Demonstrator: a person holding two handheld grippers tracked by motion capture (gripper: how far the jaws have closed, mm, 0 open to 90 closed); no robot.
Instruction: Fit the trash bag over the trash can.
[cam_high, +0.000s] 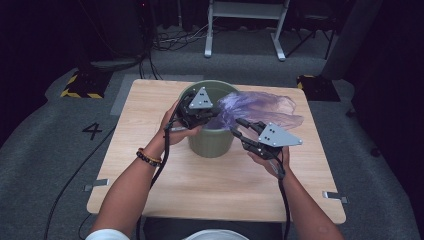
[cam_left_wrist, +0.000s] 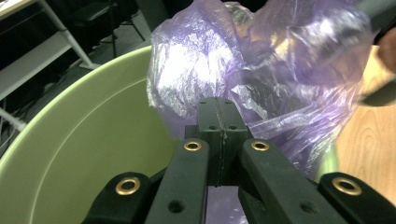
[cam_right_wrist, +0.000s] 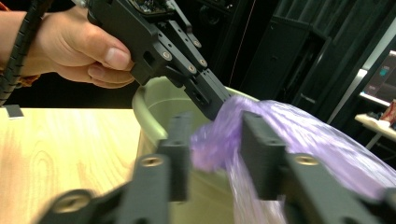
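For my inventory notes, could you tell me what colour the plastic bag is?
Translucent purple bag, clearest in the left gripper view.

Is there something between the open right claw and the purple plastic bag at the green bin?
Nothing visible stands in the way. The right claw is open, and the thin purple plastic bag already lies between its jaws at the rim of the round green plastic bin. The left claw is shut on the bag just beyond.

wooden table (cam_high: 200, 180) | grey carpet floor (cam_high: 45, 150) | white frame legs (cam_high: 245, 30) | hazard-striped block (cam_high: 82, 85) | floor mark "4" (cam_high: 92, 131)
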